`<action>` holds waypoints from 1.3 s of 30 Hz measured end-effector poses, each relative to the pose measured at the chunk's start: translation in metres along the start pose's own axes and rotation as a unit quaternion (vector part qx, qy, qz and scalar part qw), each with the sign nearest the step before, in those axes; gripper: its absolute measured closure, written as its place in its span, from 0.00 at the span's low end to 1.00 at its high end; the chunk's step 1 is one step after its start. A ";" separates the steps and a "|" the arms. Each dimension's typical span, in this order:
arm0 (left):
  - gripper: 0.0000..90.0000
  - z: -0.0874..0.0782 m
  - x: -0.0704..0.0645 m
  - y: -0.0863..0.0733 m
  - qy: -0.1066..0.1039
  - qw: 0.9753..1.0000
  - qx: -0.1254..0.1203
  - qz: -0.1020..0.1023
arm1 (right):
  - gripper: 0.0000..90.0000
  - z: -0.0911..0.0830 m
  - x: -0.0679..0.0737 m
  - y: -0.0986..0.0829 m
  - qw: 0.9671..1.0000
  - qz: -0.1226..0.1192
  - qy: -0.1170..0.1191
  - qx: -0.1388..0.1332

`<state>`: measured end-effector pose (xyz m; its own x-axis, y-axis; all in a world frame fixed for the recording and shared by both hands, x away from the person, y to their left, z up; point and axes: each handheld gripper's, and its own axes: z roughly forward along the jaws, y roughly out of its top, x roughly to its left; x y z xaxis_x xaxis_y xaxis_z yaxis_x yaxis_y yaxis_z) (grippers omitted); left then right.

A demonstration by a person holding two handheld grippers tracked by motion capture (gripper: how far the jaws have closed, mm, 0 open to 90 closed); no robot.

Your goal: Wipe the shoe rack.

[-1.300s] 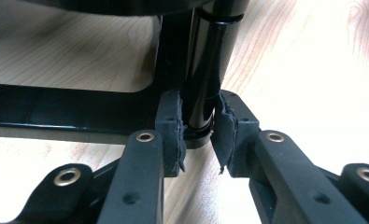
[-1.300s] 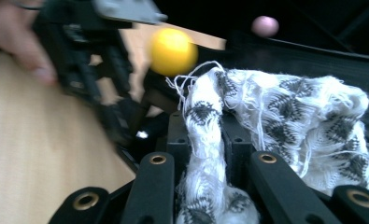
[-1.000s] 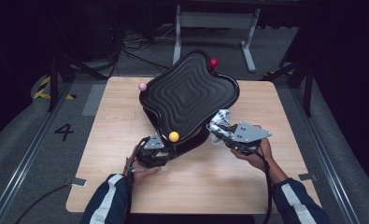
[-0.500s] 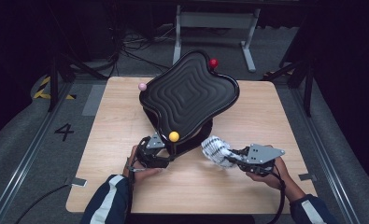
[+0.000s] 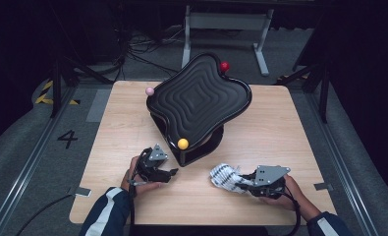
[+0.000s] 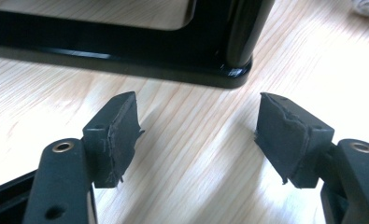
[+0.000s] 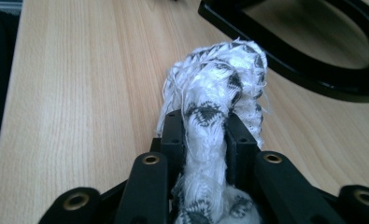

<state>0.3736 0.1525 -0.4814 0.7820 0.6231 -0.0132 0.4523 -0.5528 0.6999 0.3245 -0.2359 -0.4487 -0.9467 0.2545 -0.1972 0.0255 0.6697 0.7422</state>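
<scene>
Item 1, right gripper (image 5: 241,183): held near the desk's (image 5: 290,128) near edge, towards its right corner. Its jaws are clamped on a white cloth with dark pattern (image 5: 224,176), bunched into a wad. In the right gripper view the cloth (image 7: 215,93) is seen pinched between the two black jaws, its free end bulging forward past them, just over the wood.

Item 2, left gripper (image 5: 172,171): held near the near edge, left of centre. In the left gripper view its jaws are spread wide apart with nothing between them, bare wood being seen in the gap; the black stand base (image 6: 173,70) lies just ahead.

Item 3, black wavy tray (image 5: 201,98): carried tilted on a black stand at the desk's middle, towards the far edge. A yellow ball (image 5: 182,143) is placed at its near rim, a pink ball (image 5: 150,91) at its left rim, a red ball (image 5: 224,66) at its far rim.

The cloth is located between the stand's base and the right hand (image 5: 280,191), apart from the base.
</scene>
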 end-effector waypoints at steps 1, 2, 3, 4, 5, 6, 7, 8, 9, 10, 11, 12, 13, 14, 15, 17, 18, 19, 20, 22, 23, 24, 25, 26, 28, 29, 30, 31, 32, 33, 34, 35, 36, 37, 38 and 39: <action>0.32 -0.001 0.000 -0.001 0.001 1.000 -0.001 0.000 | 0.80 0.001 0.000 -0.002 1.000 0.001 -0.002 0.003; 0.31 -0.002 0.000 -0.002 0.004 1.000 0.002 0.004 | 0.77 0.002 0.000 -0.003 1.000 0.003 -0.003 0.005; 0.30 -0.004 -0.001 -0.004 0.003 1.000 0.004 -0.006 | 0.75 0.003 -0.001 -0.004 1.000 0.003 -0.007 0.004; 0.29 -0.004 -0.001 -0.005 0.004 1.000 0.003 -0.003 | 0.74 0.001 -0.002 -0.003 1.000 0.003 -0.010 -0.005; 0.28 -0.005 0.000 -0.006 0.004 1.000 0.004 -0.002 | 0.71 -0.002 -0.004 -0.002 1.000 0.006 -0.017 -0.015; 0.26 -0.006 0.001 -0.007 0.007 1.000 0.004 -0.006 | 0.65 -0.005 -0.005 0.000 0.999 0.011 -0.023 -0.025; 0.24 -0.008 0.002 -0.008 0.009 1.000 0.007 -0.009 | 0.61 -0.008 -0.007 0.002 0.999 0.018 -0.031 -0.033; 0.22 -0.009 0.003 -0.010 0.013 1.000 0.010 -0.011 | 0.58 -0.011 -0.008 0.003 0.998 0.026 -0.032 -0.040; 0.20 -0.010 0.004 -0.011 0.016 1.000 0.012 -0.012 | 0.55 -0.014 -0.009 0.004 0.998 0.029 -0.034 -0.046; 0.18 -0.012 0.005 -0.012 0.017 1.000 0.013 -0.018 | 0.54 -0.016 -0.009 0.005 0.998 0.025 -0.039 -0.048; 0.17 -0.012 0.005 -0.012 0.017 1.000 0.013 -0.018 | 0.52 -0.018 -0.009 0.006 0.997 0.026 -0.041 -0.052; 0.17 -0.014 0.007 -0.015 0.025 0.999 0.013 -0.022 | 0.51 -0.023 -0.010 0.007 0.997 0.028 -0.045 -0.061; 0.17 -0.014 0.007 -0.015 0.025 0.999 0.013 -0.022 | 0.51 -0.023 -0.010 0.007 0.997 0.028 -0.045 -0.061; 0.17 -0.016 0.008 -0.017 0.027 0.999 0.014 -0.023 | 0.50 -0.025 -0.010 0.008 0.996 0.027 -0.050 -0.063; 0.17 -0.018 0.009 -0.019 0.029 0.999 0.013 -0.025 | 0.48 -0.030 -0.011 0.010 0.996 0.025 -0.060 -0.064; 0.16 -0.020 0.010 -0.021 0.031 0.999 0.013 -0.030 | 0.48 -0.037 -0.015 0.010 0.994 0.031 -0.075 -0.072; 0.16 -0.021 0.011 -0.022 0.034 0.999 0.012 -0.029 | 0.48 -0.041 -0.017 0.009 0.993 0.032 -0.086 -0.073; 0.16 -0.022 0.011 -0.023 0.032 0.999 0.013 -0.029 | 0.47 -0.047 -0.021 0.007 0.991 0.039 -0.107 -0.071; 0.16 -0.023 0.010 -0.024 0.032 0.999 0.012 -0.034 | 0.47 -0.052 -0.025 0.004 0.990 0.043 -0.119 -0.069; 0.16 -0.024 0.011 -0.025 0.031 0.999 0.012 -0.031 | 0.47 -0.055 -0.027 0.002 0.988 0.051 -0.128 -0.066; 0.16 -0.024 0.011 -0.026 0.030 0.999 0.012 -0.032 | 0.47 -0.057 -0.031 -0.001 0.986 0.055 -0.145 -0.058; 0.17 -0.026 0.012 -0.027 0.025 0.999 0.016 -0.027 | 0.47 -0.060 -0.037 -0.008 0.984 0.064 -0.162 -0.046; 0.16 -0.026 0.012 -0.027 0.025 0.999 0.016 -0.027 | 0.47 -0.060 -0.037 -0.008 0.984 0.064 -0.162 -0.046; 0.17 -0.028 0.012 -0.029 0.026 0.999 0.013 -0.025 | 0.46 -0.063 -0.045 -0.016 0.981 0.080 -0.175 -0.039; 0.17 -0.029 0.013 -0.031 0.027 0.999 0.013 -0.022 | 0.46 -0.064 -0.048 -0.020 0.979 0.085 -0.183 -0.034; 0.16 -0.030 0.013 -0.031 0.028 0.999 0.013 -0.023 | 0.46 -0.064 -0.052 -0.025 0.976 0.096 -0.192 -0.029; 0.17 -0.033 0.014 -0.034 0.026 0.999 0.012 -0.021 | 0.45 -0.065 -0.060 -0.036 0.973 0.113 -0.201 -0.029; 0.16 -0.033 0.014 -0.034 0.026 0.999 0.012 -0.021 | 0.45 -0.065 -0.060 -0.036 0.973 0.113 -0.201 -0.029; 0.16 -0.035 0.014 -0.036 0.023 0.999 0.013 -0.024 | 0.45 -0.065 -0.062 -0.040 0.971 0.122 -0.203 -0.030; 0.17 -0.037 0.015 -0.038 0.021 0.999 0.015 -0.022 | 0.45 -0.064 -0.066 -0.046 0.969 0.136 -0.206 -0.024; 0.16 -0.039 0.016 -0.040 0.024 0.999 0.013 -0.024 | 0.44 -0.063 -0.070 -0.051 0.967 0.143 -0.209 -0.013; 0.16 -0.040 0.016 -0.042 0.026 0.999 0.012 -0.027 | 0.44 -0.061 -0.071 -0.055 0.966 0.149 -0.210 -0.006; 0.16 -0.043 0.017 -0.044 0.022 0.999 0.016 -0.025 | 0.43 -0.059 -0.074 -0.059 0.966 0.153 -0.210 0.003; 0.16 -0.044 0.018 -0.046 0.027 0.999 0.013 -0.025 | 0.42 -0.057 -0.076 -0.063 0.964 0.165 -0.207 0.011; 0.17 -0.046 0.018 -0.048 0.027 0.999 0.012 -0.029 | 0.41 -0.056 -0.079 -0.067 0.963 0.173 -0.206 0.014; 0.17 -0.049 0.019 -0.050 0.029 0.999 0.013 -0.027 | 0.41 -0.055 -0.081 -0.071 0.962 0.182 -0.204 0.016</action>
<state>0.3455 0.2189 -0.4816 0.7305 0.6828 -0.0092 0.5053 -0.5314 0.6799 0.3815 -0.3420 -0.4501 -0.6688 0.7243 -0.1675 0.3478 0.5040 0.7906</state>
